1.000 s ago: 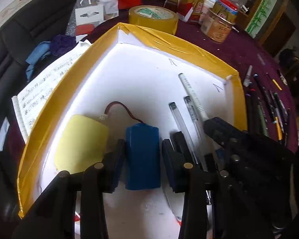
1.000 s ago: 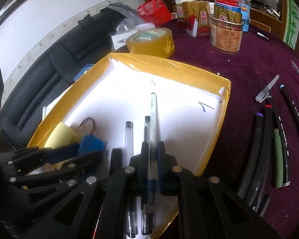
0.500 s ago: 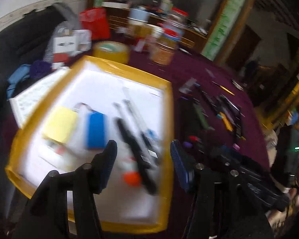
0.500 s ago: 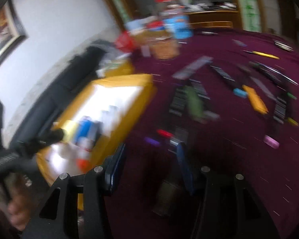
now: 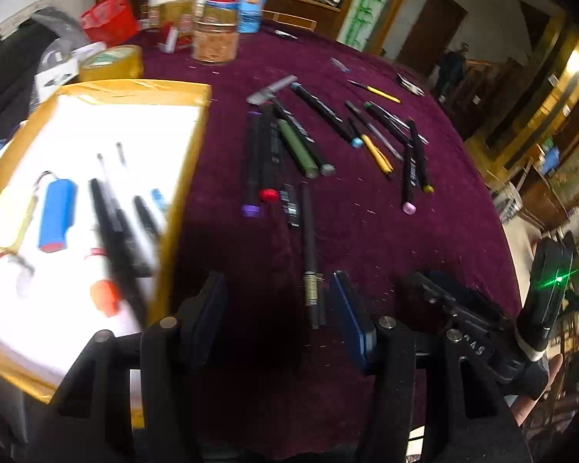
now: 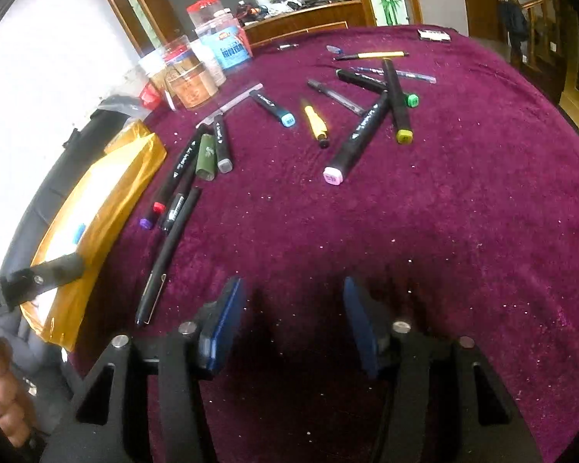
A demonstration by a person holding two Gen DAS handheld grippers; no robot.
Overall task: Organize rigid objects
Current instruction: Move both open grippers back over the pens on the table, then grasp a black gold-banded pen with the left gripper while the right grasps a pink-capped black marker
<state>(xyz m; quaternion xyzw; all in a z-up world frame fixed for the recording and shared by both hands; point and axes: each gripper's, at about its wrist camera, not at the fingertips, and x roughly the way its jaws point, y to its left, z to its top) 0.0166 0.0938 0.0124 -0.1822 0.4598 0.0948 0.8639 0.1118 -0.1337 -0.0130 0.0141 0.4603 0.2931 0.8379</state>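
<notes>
Between the left gripper's (image 5: 278, 316) wide-spread fingers lies a long black pen (image 5: 309, 254) on the cloth, empty right gripper (image 6: 293, 320) equally wide. I judge it light, stiff, smooth, prone to roll; I'd pinch mid-barrel. Tray (image 5: 197, 131) sits left.

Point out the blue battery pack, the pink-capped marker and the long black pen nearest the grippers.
blue battery pack (image 5: 57, 214): left wrist view, middle of its body.
pink-capped marker (image 6: 357, 135): right wrist view, mid-barrel.
long black pen (image 6: 168, 252): right wrist view, middle of its shaft.
</notes>
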